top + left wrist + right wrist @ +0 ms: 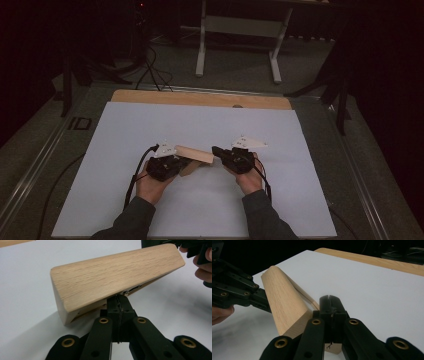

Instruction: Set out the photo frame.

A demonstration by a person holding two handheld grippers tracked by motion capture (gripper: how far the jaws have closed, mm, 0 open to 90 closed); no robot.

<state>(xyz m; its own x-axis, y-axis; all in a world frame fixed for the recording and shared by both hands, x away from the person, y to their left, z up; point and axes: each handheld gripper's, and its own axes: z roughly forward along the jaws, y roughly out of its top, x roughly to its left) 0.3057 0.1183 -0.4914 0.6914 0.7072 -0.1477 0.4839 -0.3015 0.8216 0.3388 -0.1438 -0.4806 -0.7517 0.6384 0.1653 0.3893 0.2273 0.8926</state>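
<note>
A light oak block (195, 154) with a slanted face lies across the middle of the white sheet (150, 125), between my two grippers. My left gripper (184, 163) comes at it from the left. In the left gripper view its jaws are pressed together, and the gripper (120, 299) is tucked under the block (112, 277). My right gripper (216, 150) meets the block's right end. In the right gripper view its jaws are likewise together, and the gripper (331, 300) lies along the block (284, 300). Whether either pinches a thin edge of the wood I cannot tell.
The white sheet covers a wooden tabletop whose bare strip (200, 98) shows at the far edge. Beyond it stand a white desk frame (237, 30) and floor cables (155, 70) in a dark room. A person's hands (150, 185) hold both grippers.
</note>
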